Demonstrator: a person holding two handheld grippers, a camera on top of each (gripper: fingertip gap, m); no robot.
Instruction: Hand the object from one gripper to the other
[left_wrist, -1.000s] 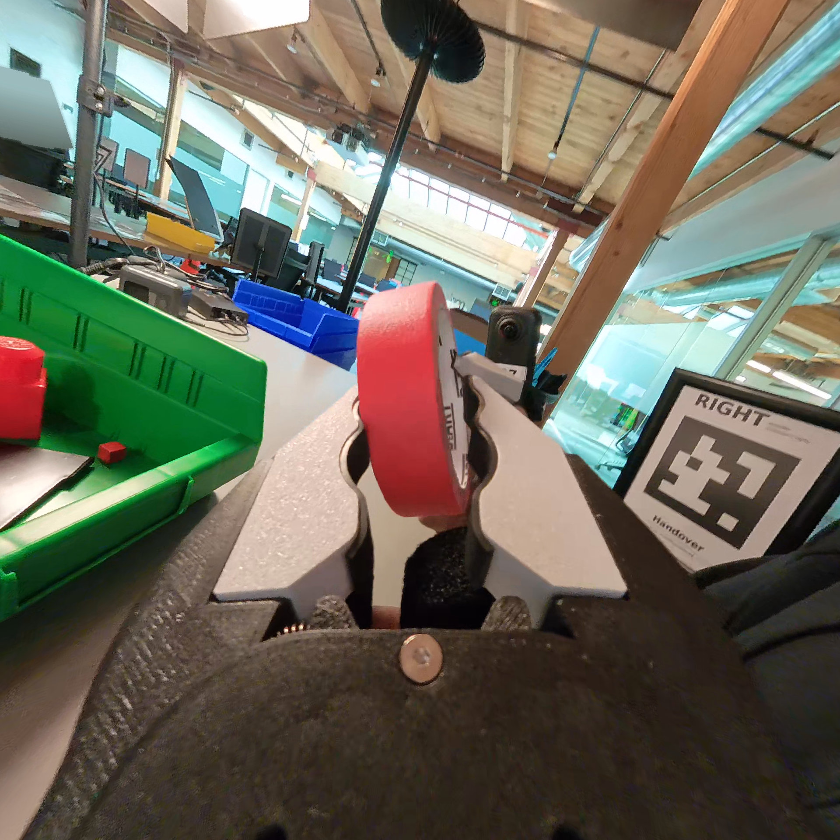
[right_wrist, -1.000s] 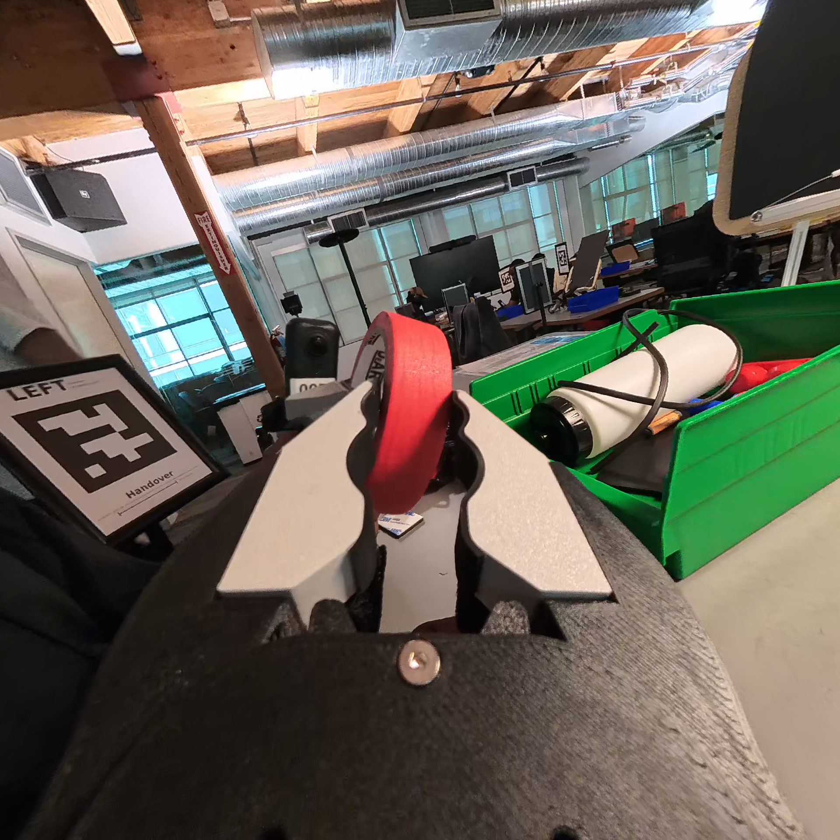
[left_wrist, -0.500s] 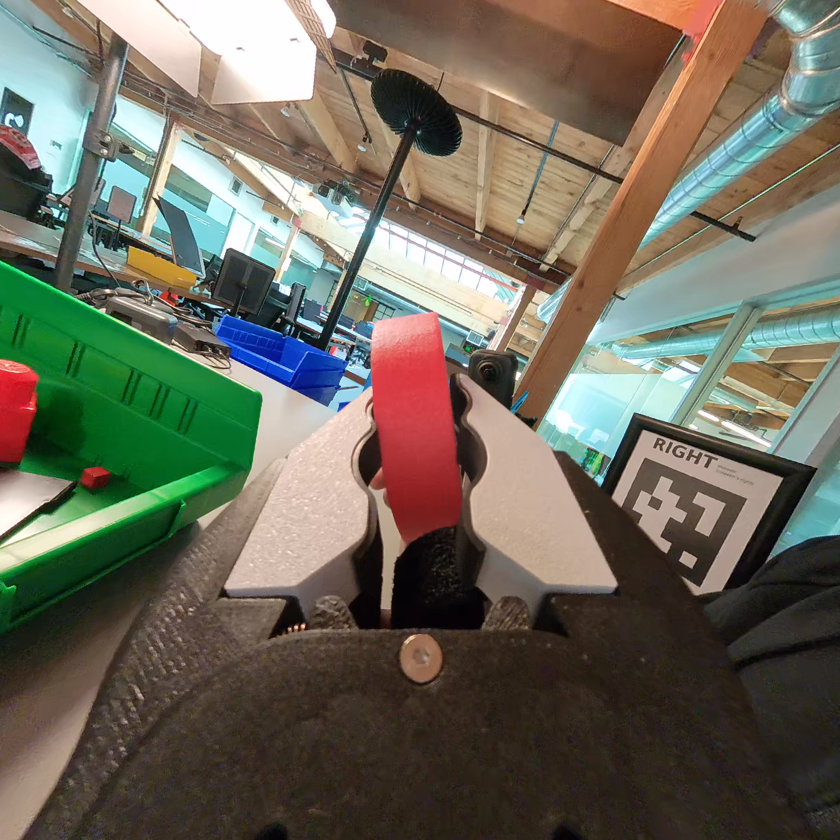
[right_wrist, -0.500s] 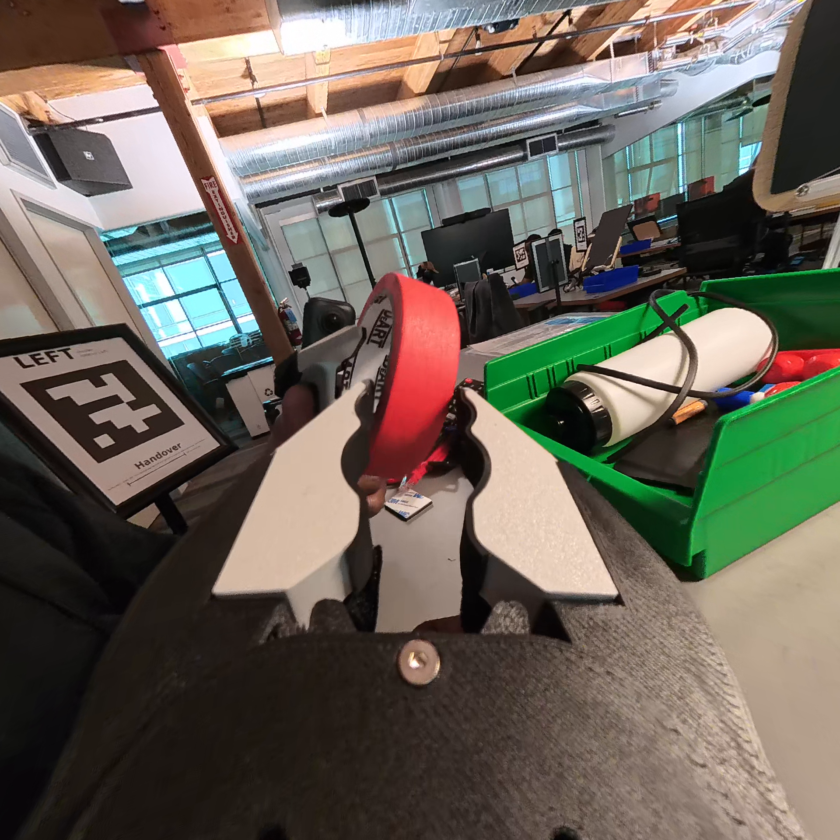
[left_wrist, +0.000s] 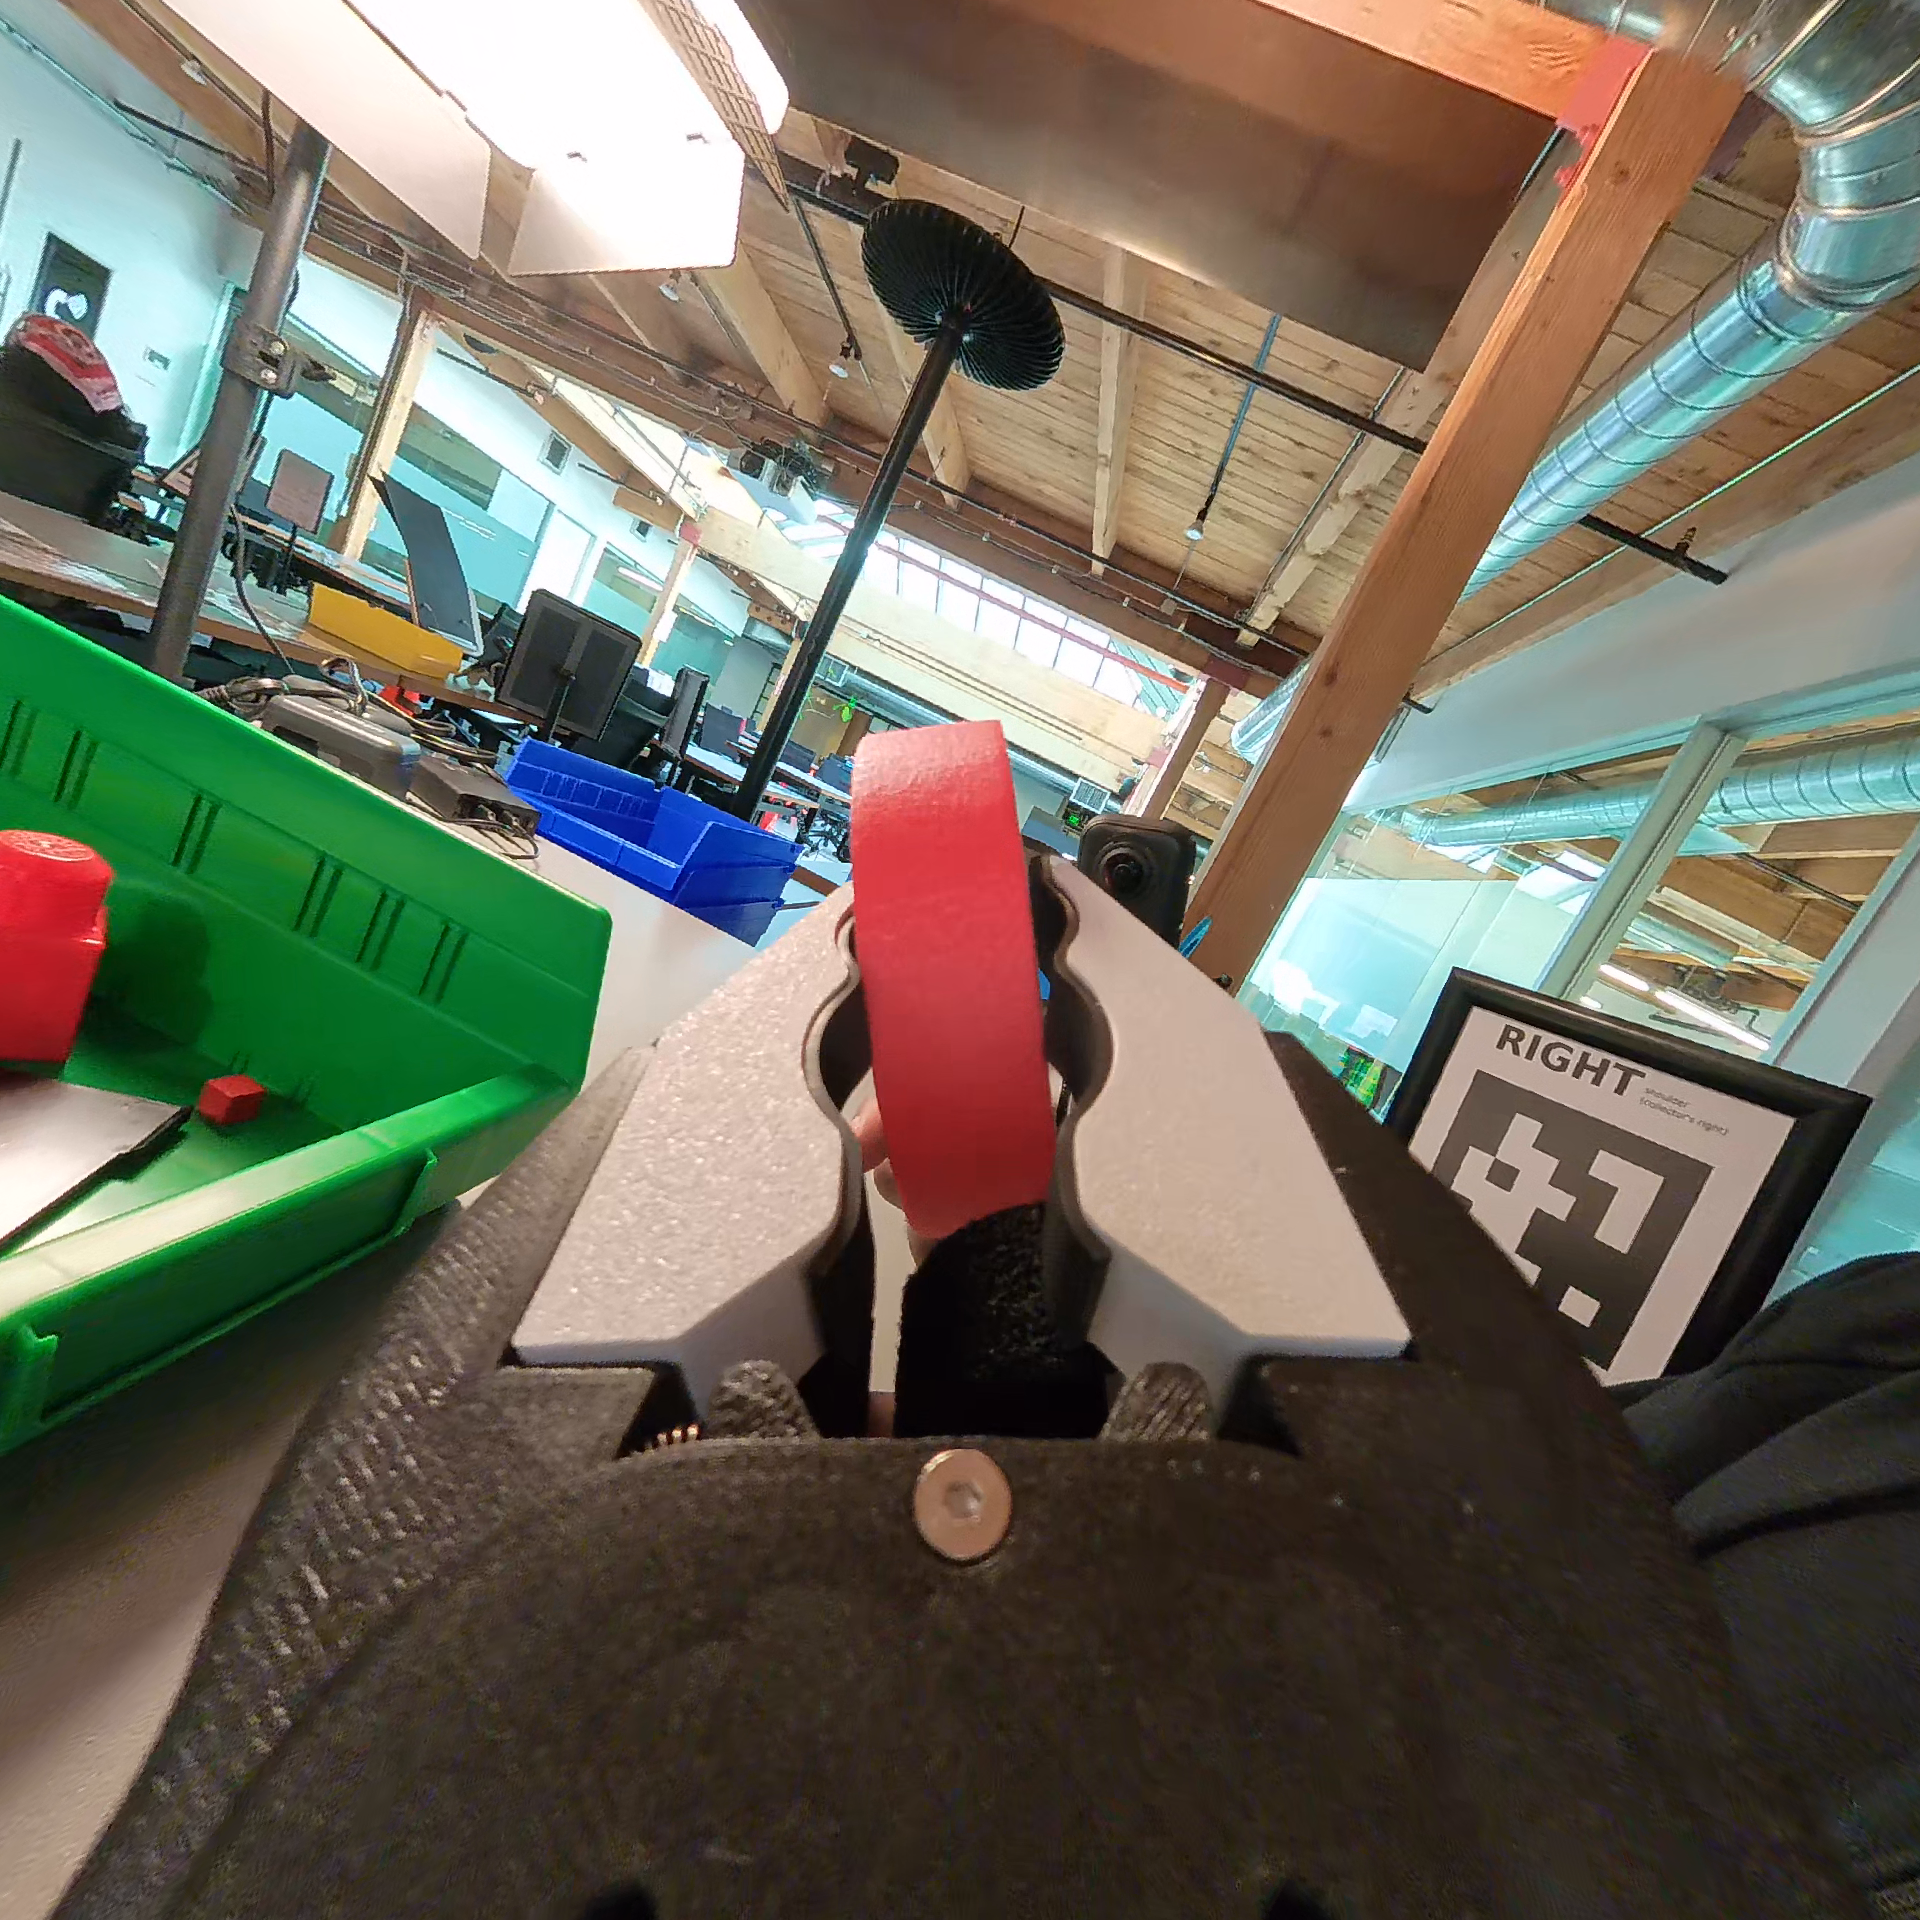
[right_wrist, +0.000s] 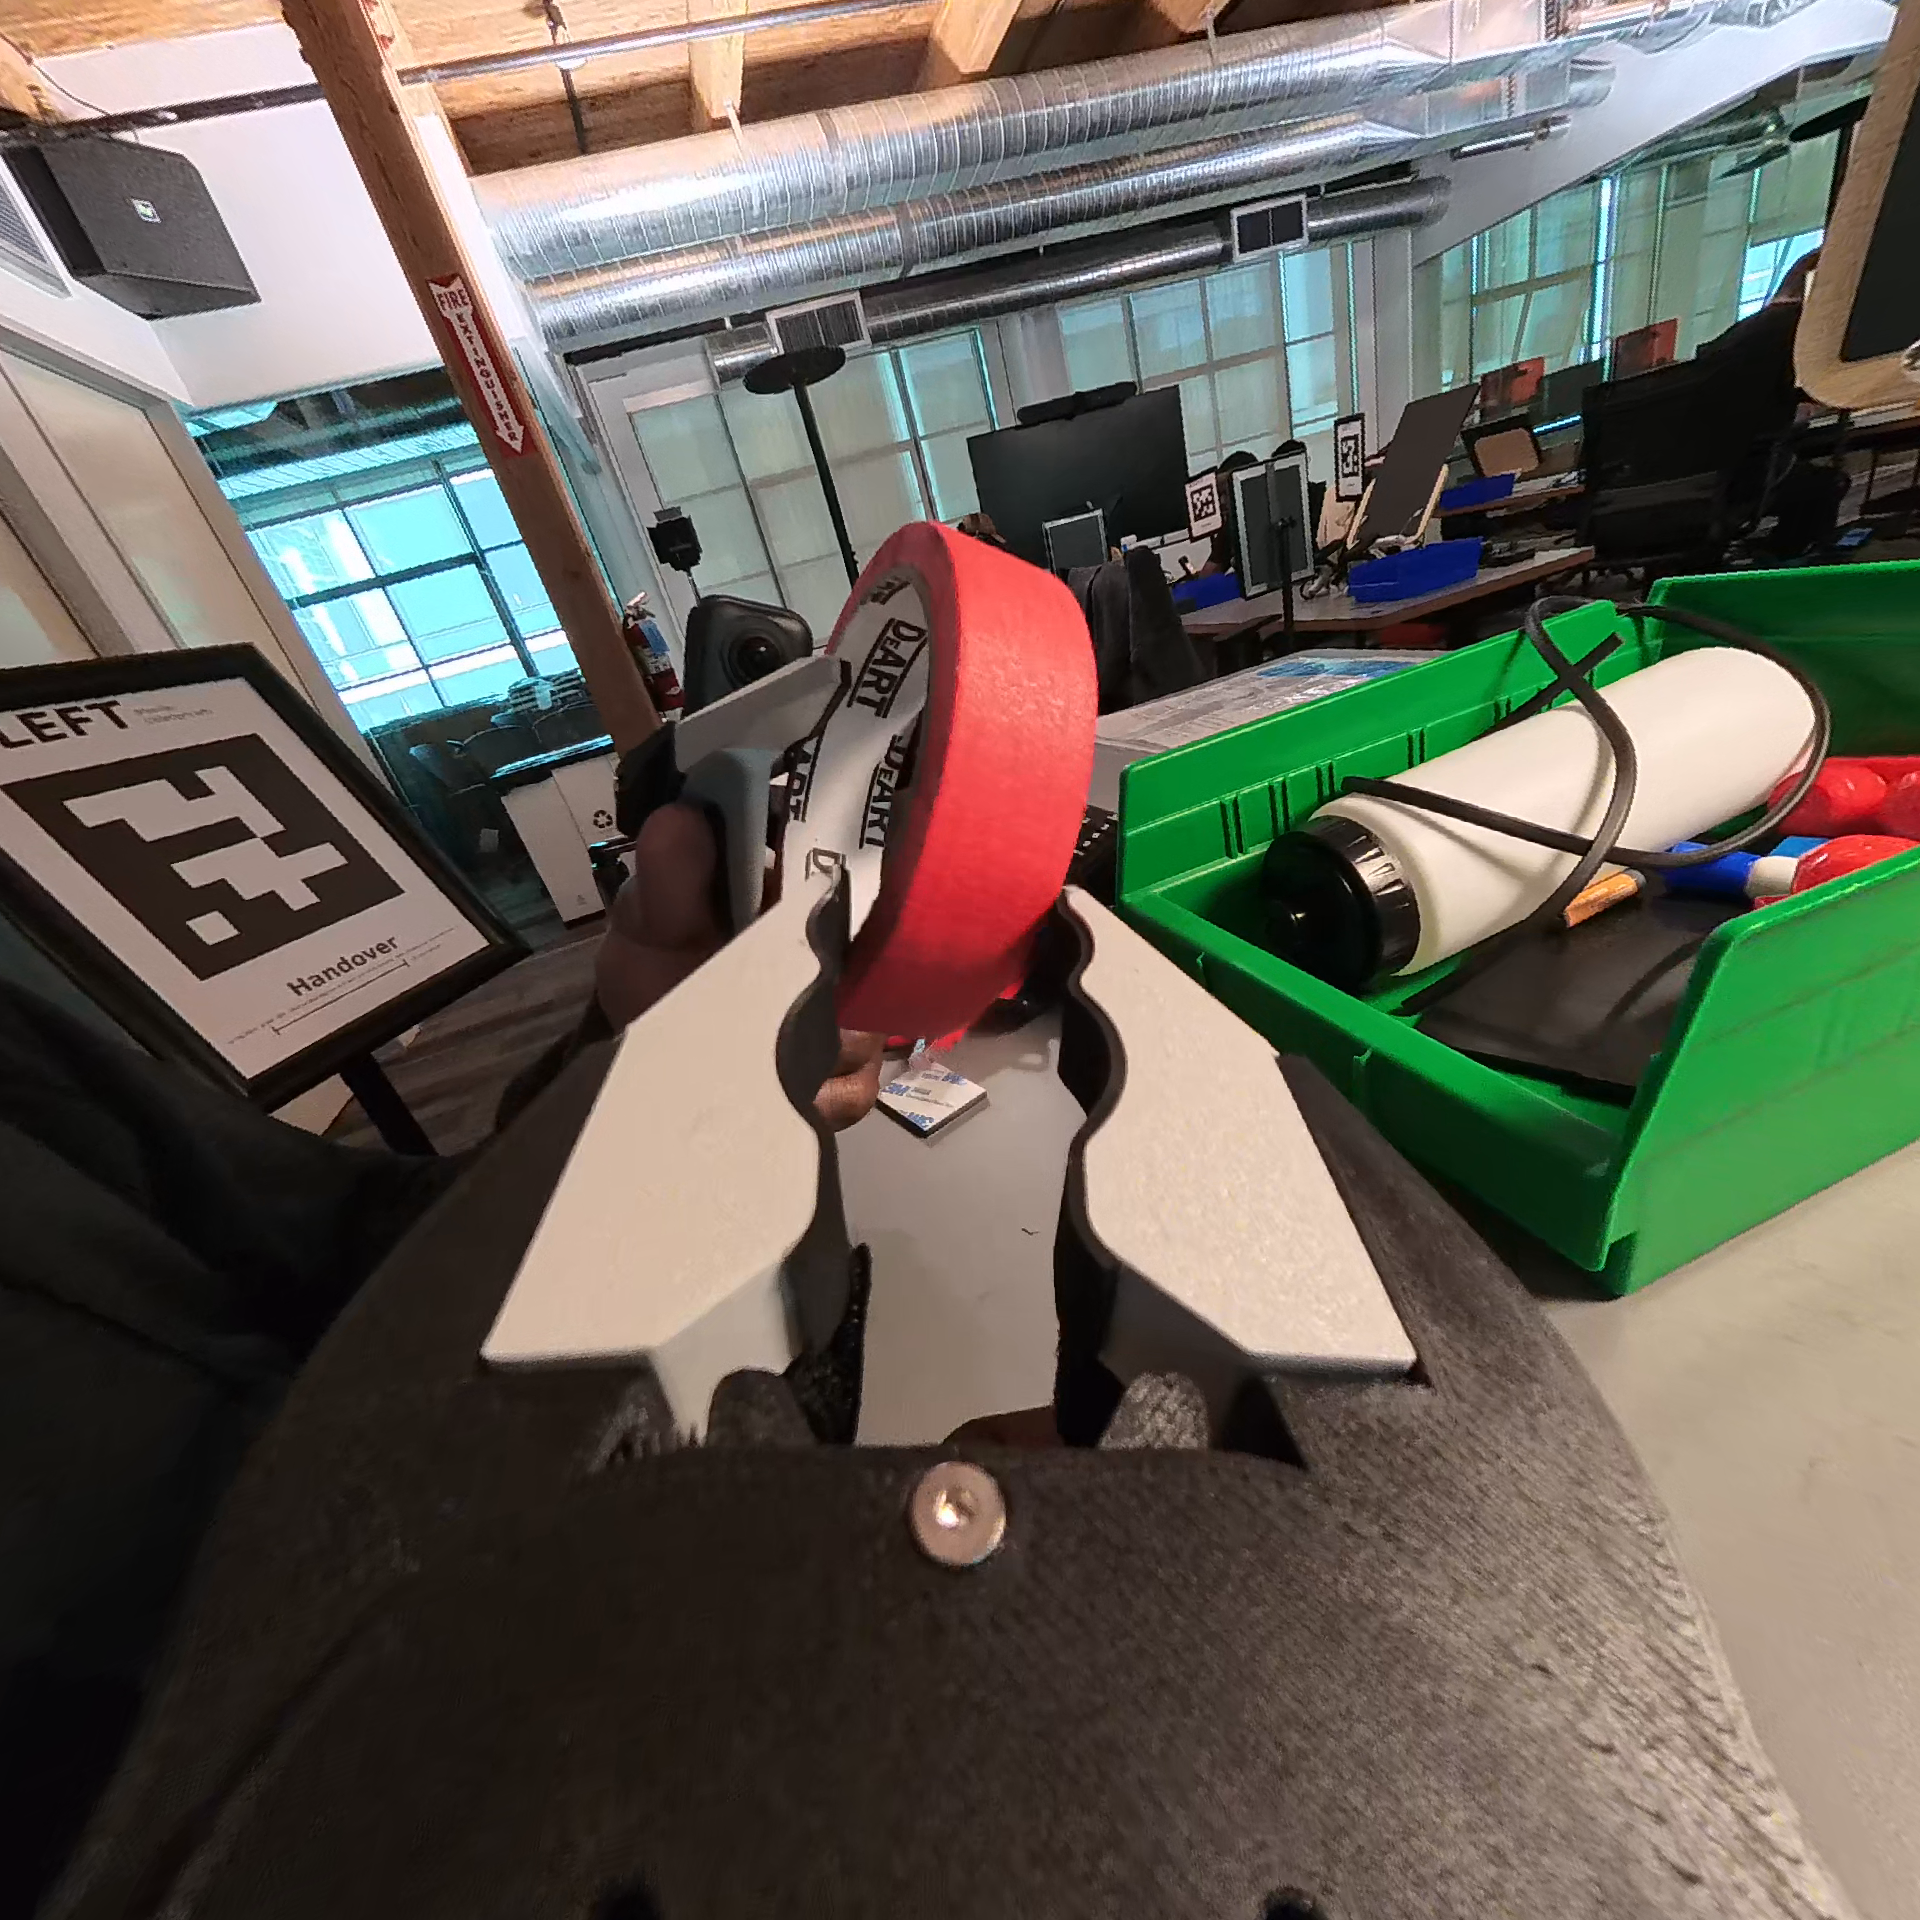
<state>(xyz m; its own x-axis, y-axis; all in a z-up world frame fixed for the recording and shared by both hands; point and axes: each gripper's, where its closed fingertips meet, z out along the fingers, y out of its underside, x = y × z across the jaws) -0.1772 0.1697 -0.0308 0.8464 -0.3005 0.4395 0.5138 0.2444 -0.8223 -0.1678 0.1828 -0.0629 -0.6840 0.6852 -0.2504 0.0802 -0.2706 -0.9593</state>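
Observation:
A red roll of tape (left_wrist: 945, 987) stands edge-on between the two grey fingers of my left gripper (left_wrist: 945, 904), which is shut on its flat sides. In the right wrist view the roll (right_wrist: 997, 779) is tilted, and one left finger (right_wrist: 748, 717) lies against its white-cored side, with a hand (right_wrist: 665, 894) behind it. My right gripper (right_wrist: 951, 904) is open, and the roll's lower edge sits between its fingertips. In the left wrist view only the right gripper's camera (left_wrist: 1132, 862) shows behind the roll.
A green bin (left_wrist: 312, 935) with a red object (left_wrist: 42, 935) is to the left. In the right wrist view the green bin (right_wrist: 1558, 1143) holds a white bottle (right_wrist: 1558, 779) and a black cable. Framed marker signs (left_wrist: 1600, 1174) (right_wrist: 208, 852) stand nearby. A small card (right_wrist: 930, 1096) lies on the table. Across from one pair of fingers to the other is roughly 4 centimetres.
My left gripper has closed on the roll and the roll has turned edge-on in it. My right gripper has opened wider and the roll now sits farther out at its fingertips, tilted.

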